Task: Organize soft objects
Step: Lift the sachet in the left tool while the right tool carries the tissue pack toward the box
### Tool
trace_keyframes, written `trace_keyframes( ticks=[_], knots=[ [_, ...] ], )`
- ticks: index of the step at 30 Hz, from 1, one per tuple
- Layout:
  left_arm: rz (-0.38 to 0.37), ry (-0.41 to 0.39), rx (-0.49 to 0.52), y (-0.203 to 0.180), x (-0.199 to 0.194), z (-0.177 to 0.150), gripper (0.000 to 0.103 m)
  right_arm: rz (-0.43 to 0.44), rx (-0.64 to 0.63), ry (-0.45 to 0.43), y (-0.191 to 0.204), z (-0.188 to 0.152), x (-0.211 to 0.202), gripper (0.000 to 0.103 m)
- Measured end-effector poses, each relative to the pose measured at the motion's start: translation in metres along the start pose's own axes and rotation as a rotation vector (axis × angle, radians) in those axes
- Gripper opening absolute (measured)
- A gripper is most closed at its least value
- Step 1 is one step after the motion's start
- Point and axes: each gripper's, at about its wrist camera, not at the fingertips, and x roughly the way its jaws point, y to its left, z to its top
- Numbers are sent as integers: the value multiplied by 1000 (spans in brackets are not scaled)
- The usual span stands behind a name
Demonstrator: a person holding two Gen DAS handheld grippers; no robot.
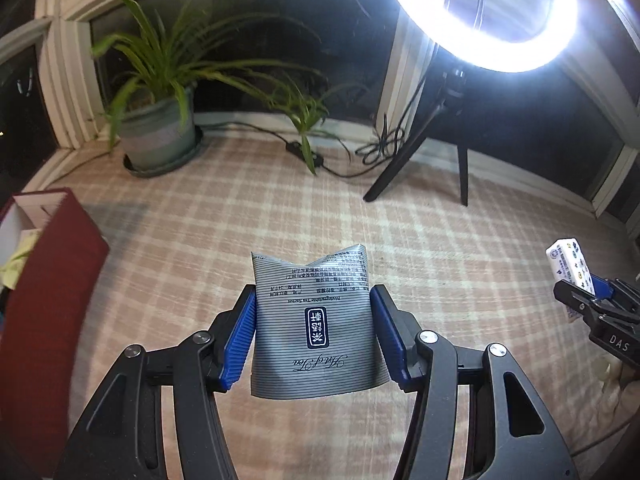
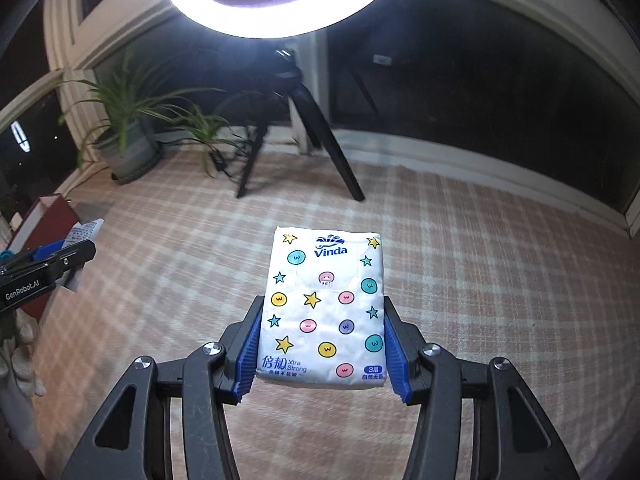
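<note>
My left gripper (image 1: pixel 313 312) is shut on a silver striped tea sachet (image 1: pixel 316 324), held off the checked pink cloth (image 1: pixel 240 208) with its blue pads pressing both side edges. My right gripper (image 2: pixel 322 320) is shut on a white tissue pack (image 2: pixel 324 308) printed with stars and coloured dots, also lifted clear of the cloth. In the left wrist view the right gripper (image 1: pixel 580 292) shows at the right edge with the tissue pack (image 1: pixel 568 264). The right wrist view catches the left gripper (image 2: pixel 76 256) at the left edge with the tea sachet (image 2: pixel 82 236).
A dark red box (image 1: pixel 52 264) with a white inside stands open at the left, something pale yellow-green in it. At the back are a potted plant (image 1: pixel 156 136), a ring light (image 1: pixel 480 12) on a black tripod (image 1: pixel 440 152) with loose cables, and dark windows.
</note>
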Motion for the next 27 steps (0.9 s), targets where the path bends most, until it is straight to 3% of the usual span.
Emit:
trace_keyframes(
  ticks=[11, 27],
  knots=[
    [21, -90, -42, 51, -76, -10, 55, 68, -102, -70, 79, 7, -47, 49],
    [122, -124, -156, 171, -142, -37, 55, 238, -266, -114, 239, 33, -62, 49]
  ],
)
